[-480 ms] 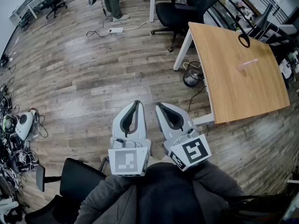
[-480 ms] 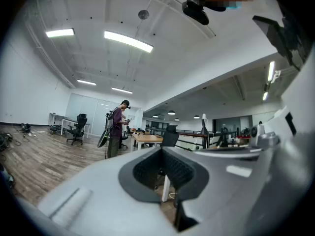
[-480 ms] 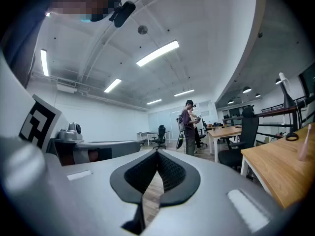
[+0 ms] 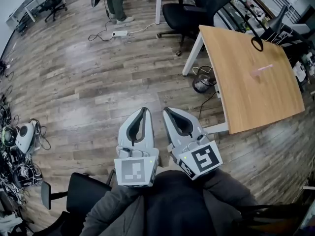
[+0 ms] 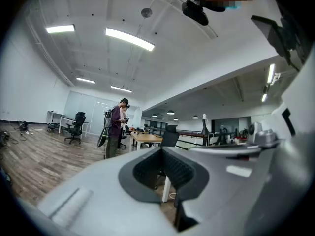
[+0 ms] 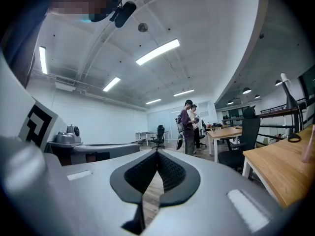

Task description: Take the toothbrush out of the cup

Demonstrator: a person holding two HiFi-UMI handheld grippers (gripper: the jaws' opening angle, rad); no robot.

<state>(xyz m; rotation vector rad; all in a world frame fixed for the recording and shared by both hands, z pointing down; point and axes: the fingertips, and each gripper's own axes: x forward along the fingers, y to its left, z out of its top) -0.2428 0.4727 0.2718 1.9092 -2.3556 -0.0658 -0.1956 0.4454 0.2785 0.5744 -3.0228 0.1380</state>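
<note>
Both grippers are smooth grey plastic shells with ribbed black rubber pads that curve into a teardrop loop. Each carries a cube with a square marker at its back. The left gripper (image 4: 142, 113) has its jaws together at the tips with nothing between them, as its own view confirms (image 5: 161, 154). The right gripper (image 4: 170, 114) is likewise closed and empty (image 6: 157, 154). They sit side by side, pointing level over a floor (image 4: 88, 82) of worn grey-brown wood planks. The cup (image 4: 255, 72), small, pale pink and translucent-looking, stands on a flat light-wood table (image 4: 231, 92) with white legs. It is ahead and to the right of the right gripper, well apart from it. The toothbrush (image 4: 266, 65), a thin pink stick, leans out of the cup, pointing away from the gripper. A black ring (image 4: 257, 43) lies farther along the table, beyond the cup.
</note>
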